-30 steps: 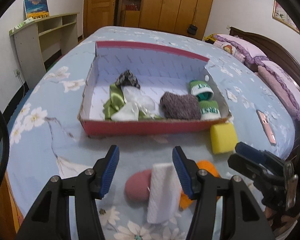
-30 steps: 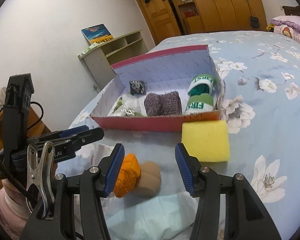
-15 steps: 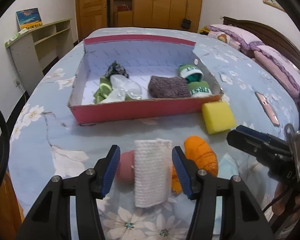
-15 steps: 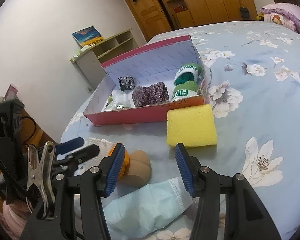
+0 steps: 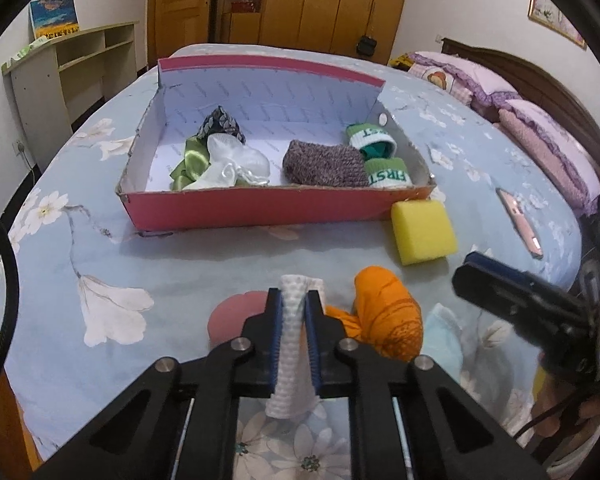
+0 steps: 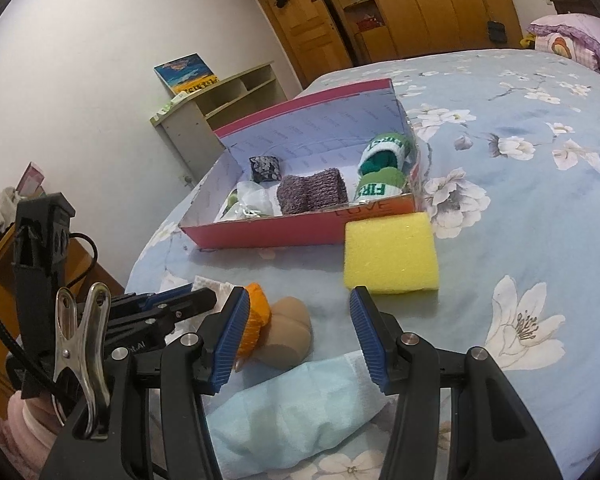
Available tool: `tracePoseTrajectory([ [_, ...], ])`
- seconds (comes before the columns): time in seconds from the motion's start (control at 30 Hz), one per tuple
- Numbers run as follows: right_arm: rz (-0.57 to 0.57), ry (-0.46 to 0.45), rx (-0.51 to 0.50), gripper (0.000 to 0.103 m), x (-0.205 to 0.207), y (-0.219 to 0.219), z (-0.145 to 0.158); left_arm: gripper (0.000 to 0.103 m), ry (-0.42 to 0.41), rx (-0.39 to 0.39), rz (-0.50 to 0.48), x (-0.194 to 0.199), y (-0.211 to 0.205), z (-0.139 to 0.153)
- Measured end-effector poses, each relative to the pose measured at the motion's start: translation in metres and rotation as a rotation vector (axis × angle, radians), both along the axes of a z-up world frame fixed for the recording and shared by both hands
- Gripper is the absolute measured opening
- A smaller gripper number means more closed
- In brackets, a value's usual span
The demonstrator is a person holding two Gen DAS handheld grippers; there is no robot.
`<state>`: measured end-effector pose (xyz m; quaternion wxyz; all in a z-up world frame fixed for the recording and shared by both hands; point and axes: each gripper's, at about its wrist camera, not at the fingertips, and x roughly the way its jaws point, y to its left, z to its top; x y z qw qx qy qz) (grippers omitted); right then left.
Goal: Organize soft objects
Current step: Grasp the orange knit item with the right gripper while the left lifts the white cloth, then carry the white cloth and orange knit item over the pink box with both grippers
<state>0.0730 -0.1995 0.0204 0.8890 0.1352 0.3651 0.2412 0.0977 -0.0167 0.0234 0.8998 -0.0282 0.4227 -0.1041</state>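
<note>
My left gripper (image 5: 295, 300) is shut on a white folded cloth (image 5: 292, 344), squeezed between its blue pads just above the bed. Beside it lie an orange soft item (image 5: 384, 316) and a pink-brown round sponge (image 5: 236, 314). A red box (image 5: 260, 206) ahead holds green-white socks (image 5: 384, 164), a purple knit piece (image 5: 324, 166), white and green fabric (image 5: 220, 164). A yellow sponge (image 5: 422, 232) lies by its right corner. My right gripper (image 6: 298, 312) is open over the tan sponge (image 6: 288, 332), orange item (image 6: 258, 316) and a light blue cloth (image 6: 296, 408). The left gripper (image 6: 172, 308) shows at its left.
Everything rests on a blue floral bedspread (image 5: 100, 264). A pink phone (image 5: 520, 222) lies to the right. Pillows (image 5: 540, 136) and a headboard stand at the far right. A shelf unit (image 5: 72, 68) and wooden wardrobes (image 5: 300, 4) stand beyond the bed.
My left gripper closed from wide open onto the white cloth, pinching it narrow. The right gripper stayed open and shifted slightly nearer the yellow sponge.
</note>
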Motion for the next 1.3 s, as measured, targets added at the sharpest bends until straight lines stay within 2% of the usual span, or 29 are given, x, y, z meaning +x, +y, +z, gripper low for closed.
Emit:
tracePoseTrajectory([
  [0.4,0.051,-0.008,-0.025,0.054,-0.006,0.022,0.001,0.011,-0.078,-0.06,0.041,-0.022,0.021,0.032],
  [0.63,0.076,-0.001,-0.086,0.054,-0.006,0.042,-0.008,0.011,-0.087,-0.089,0.046,-0.028,0.03,0.032],
  [0.87,0.104,0.005,-0.129,0.047,-0.006,0.056,-0.013,0.011,-0.078,-0.097,0.087,-0.024,0.046,0.029],
  [1.0,0.104,-0.016,-0.171,0.031,-0.008,0.064,-0.013,0.011,-0.074,-0.098,0.1,-0.024,0.053,0.026],
  [1.3,0.11,-0.057,-0.191,0.027,-0.018,0.068,0.0,0.011,-0.094,-0.114,0.107,-0.02,0.061,0.036],
])
